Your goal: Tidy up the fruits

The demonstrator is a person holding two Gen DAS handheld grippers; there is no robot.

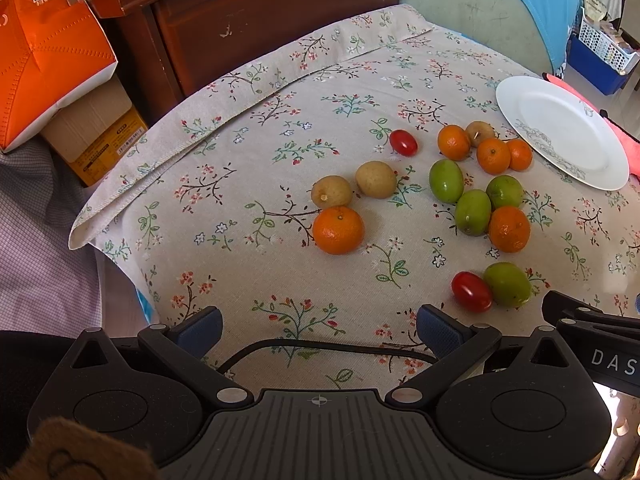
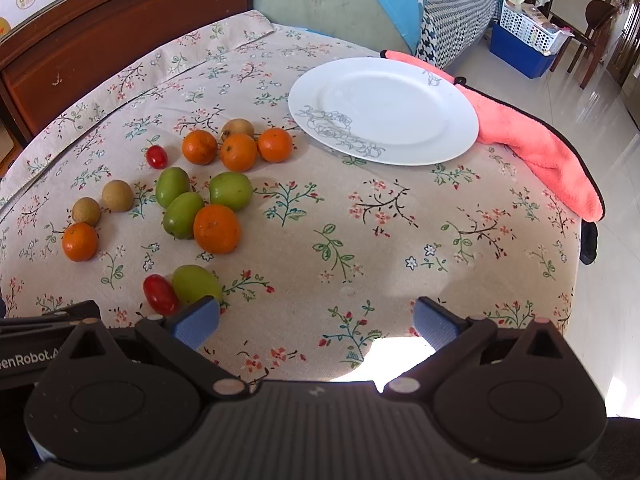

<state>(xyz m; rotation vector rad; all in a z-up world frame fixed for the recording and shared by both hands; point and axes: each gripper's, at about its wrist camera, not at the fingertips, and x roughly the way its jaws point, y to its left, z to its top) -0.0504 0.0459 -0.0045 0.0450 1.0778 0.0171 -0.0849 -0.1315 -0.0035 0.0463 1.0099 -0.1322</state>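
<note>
Fruits (image 2: 216, 229) lie scattered on the cloth-covered tabletop (image 2: 360, 240), just beside the bare white plate (image 2: 384, 120), likely their destination. Left tool (image 1: 318, 330) and right tool (image 2: 316, 322) hover wide, holding nothing.

Two wrist cameras look down and forward across the floral tablecloth (image 1: 248, 184), side by side, sharing the scattered fruit and white plate (image 2: 384, 108).
</note>
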